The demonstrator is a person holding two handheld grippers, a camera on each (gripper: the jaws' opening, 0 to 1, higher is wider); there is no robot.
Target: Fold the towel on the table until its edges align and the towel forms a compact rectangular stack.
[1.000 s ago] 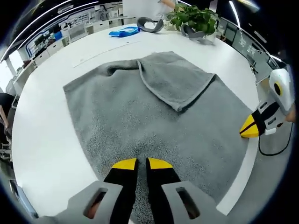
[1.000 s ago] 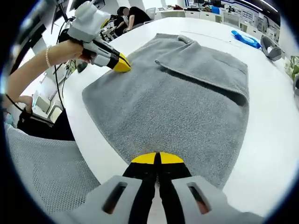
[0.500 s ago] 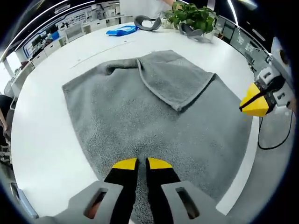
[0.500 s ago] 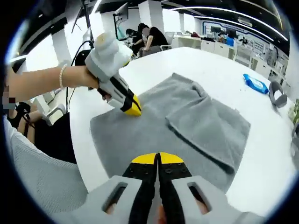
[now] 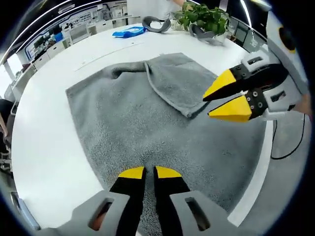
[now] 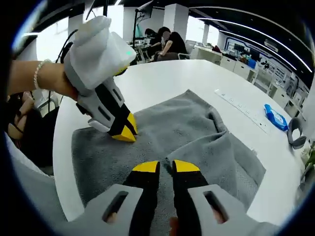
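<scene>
Swinging in from the table's edge over the last second, my right gripper [image 5: 222,101] now hangs above the grey towel [image 5: 147,123] with its yellow-tipped jaws parted — a second ago it sat low beside the towel's border with its tips together. My left gripper [image 5: 144,172] has barely shifted; in the left gripper view its jaws stand a narrow gap apart over the near part of the cloth, and in the right gripper view the same tool [image 6: 123,132] presses its tips down onto the pile near one corner. Whether any fabric is caught between them I cannot tell.

The towel lies spread on the white table [image 5: 44,128], mostly in a single layer. One corner flap [image 5: 184,83] is turned back over the body at a slant, its edges lining up with nothing, and a small ridge bunches at the far border. I judge the job barely begun — no clean fold is made, no edges meet, and the compact rectangular stack is all still ahead.

Beyond the cloth sit a potted plant [image 5: 204,17], a blue packet [image 5: 129,32] and a grey curved object [image 5: 156,23], well apart from the work. People sit at desks in the background of the right gripper view.
</scene>
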